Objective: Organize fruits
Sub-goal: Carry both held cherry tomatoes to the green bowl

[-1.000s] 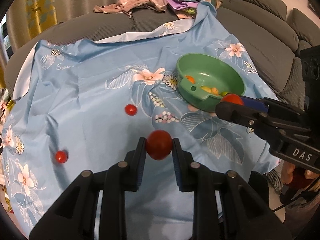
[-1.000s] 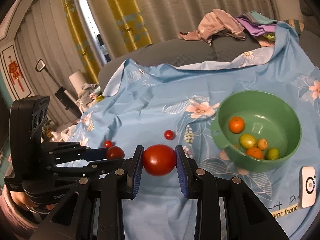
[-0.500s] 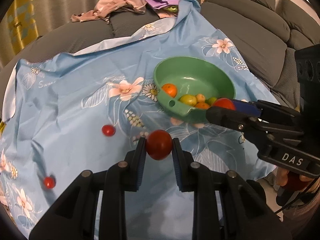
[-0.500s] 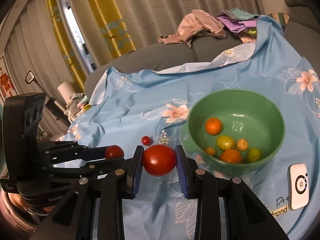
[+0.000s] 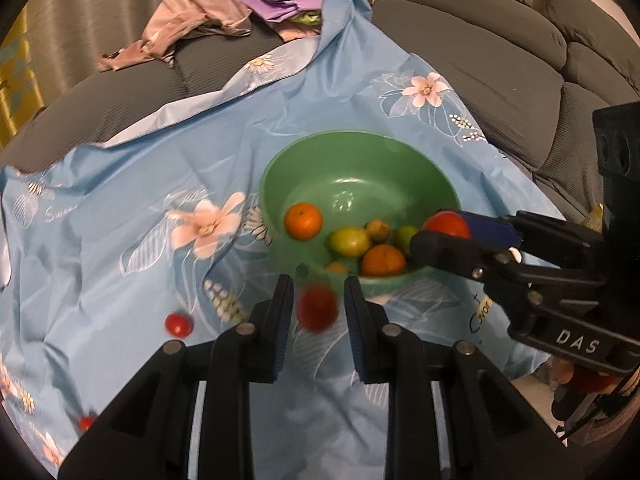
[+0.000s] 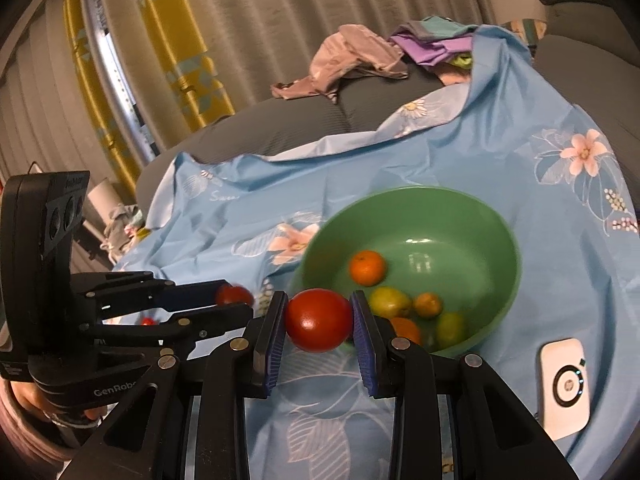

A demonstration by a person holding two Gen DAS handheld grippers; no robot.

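The large red round tomato (image 6: 319,320) is clamped between the pads of the right hand-held gripper (image 6: 319,322), at the rim of the green plastic bowl (image 6: 492,224). The left hand-held gripper (image 5: 318,308) pinches a smaller, blurred red tomato (image 5: 318,307) before the bowl. "DAS" and "GenRobo", partly cut off, are readable on the bodies.

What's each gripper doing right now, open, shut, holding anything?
Left gripper: shut on a small red tomato.
Right gripper: shut on a larger red tomato.

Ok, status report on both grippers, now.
Left gripper shut on small red tomato. Right gripper shut on larger red tomato. Green plastic bowl unobstructed.
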